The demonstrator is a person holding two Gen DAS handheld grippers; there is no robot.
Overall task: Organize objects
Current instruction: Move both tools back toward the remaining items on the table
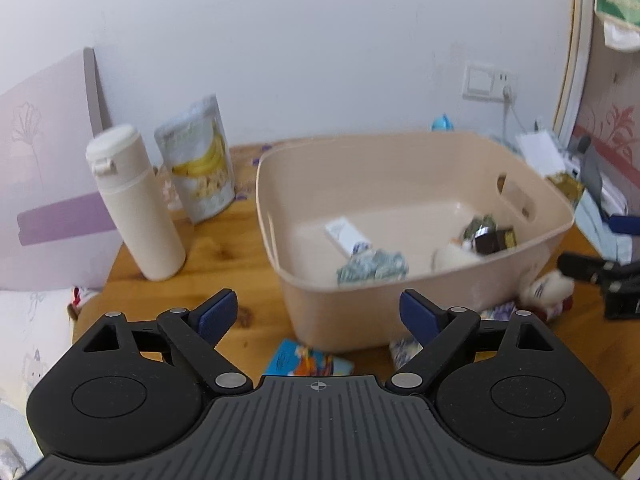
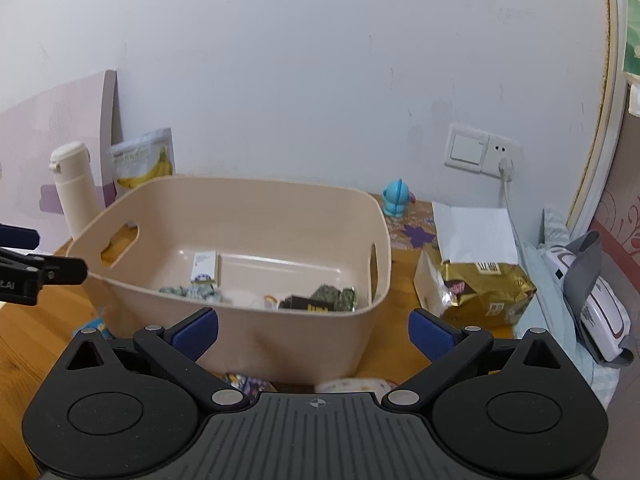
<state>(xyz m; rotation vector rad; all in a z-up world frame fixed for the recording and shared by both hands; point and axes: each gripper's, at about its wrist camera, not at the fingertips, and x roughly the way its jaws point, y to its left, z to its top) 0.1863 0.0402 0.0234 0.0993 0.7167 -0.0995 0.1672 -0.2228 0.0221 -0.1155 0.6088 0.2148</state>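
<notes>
A beige plastic bin (image 1: 424, 304) (image 2: 280, 344) stands on the wooden table and holds a white box (image 1: 344, 234) (image 2: 205, 266), crumpled wrappers (image 1: 372, 266), a dark packet (image 2: 320, 302) and a white item. My left gripper (image 1: 319, 316) is open and empty, just before the bin's near wall. My right gripper (image 2: 314, 334) is open and empty at the bin's other side. A blue-orange packet (image 1: 308, 362) lies on the table under my left gripper. A small plush toy (image 1: 546, 290) lies by the bin's corner.
A cream bottle (image 1: 134, 204) (image 2: 76, 190) and a banana snack pouch (image 1: 202, 164) (image 2: 146, 160) stand at the back left. A gold bag (image 2: 484, 290), white paper (image 2: 474, 234) and a blue figurine (image 2: 396, 198) lie right of the bin. A wall socket (image 2: 482, 150) has a cable.
</notes>
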